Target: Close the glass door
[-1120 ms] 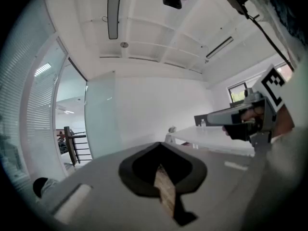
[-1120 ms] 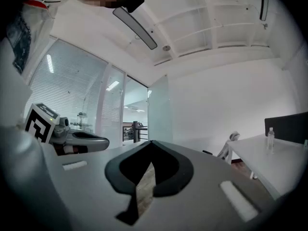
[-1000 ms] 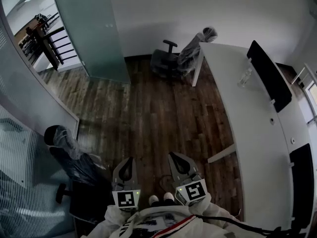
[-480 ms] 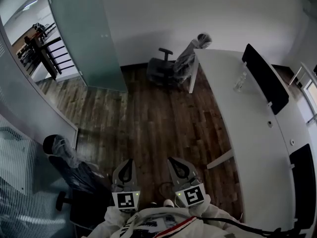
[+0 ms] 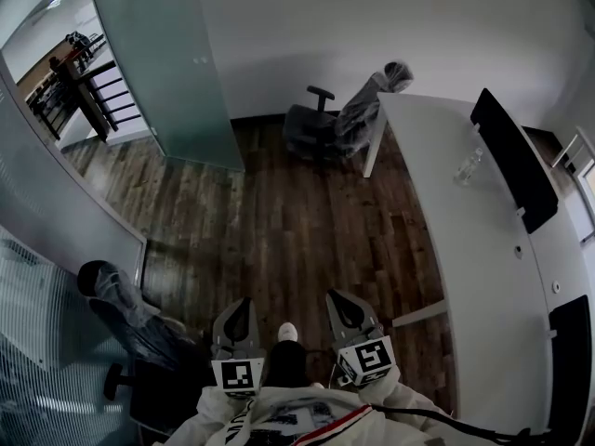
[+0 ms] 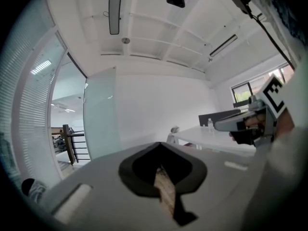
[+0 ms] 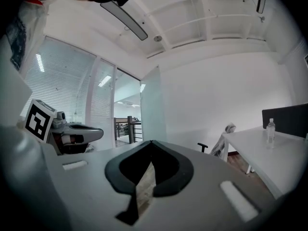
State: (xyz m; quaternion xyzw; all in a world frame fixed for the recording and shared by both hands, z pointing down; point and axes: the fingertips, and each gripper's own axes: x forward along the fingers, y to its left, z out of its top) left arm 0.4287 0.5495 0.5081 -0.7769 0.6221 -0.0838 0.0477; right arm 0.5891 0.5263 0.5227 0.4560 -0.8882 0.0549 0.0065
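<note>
Two tools are held low at the near edge of the head view, side by side and pointed level across the room; the left tool (image 5: 240,307) is seen with its jaws pressed together, only a thin slit of floor showing between the pads, and nothing is pinched; the right tool (image 5: 338,301) is likewise drawn tight together and empty. A white shoe (image 5: 288,331) is seen on the wooden floor (image 5: 279,212) between the two tools.

The glass door (image 5: 163,63), a tall frosted panel, is found at the far upper left of the head view, well apart from both tools and nearer to the left tool's side; it is swung open, and a dark railing (image 5: 88,91) is seen through the doorway to its left. In the left gripper view the door (image 6: 100,114) is seen ahead and to the left of the tool's tip (image 6: 160,150), with the right tool (image 6: 240,124) at the right edge; in the right gripper view the door (image 7: 153,105) is seen far off, almost straight above the tip (image 7: 151,150), with the left tool (image 7: 77,134) at the left.

A long white bench (image 5: 465,249) is set along the right, with a bottle (image 5: 468,165) on it; a plastic-wrapped chair (image 5: 335,119) is placed at the bench's far end, well to the right of the door.
</note>
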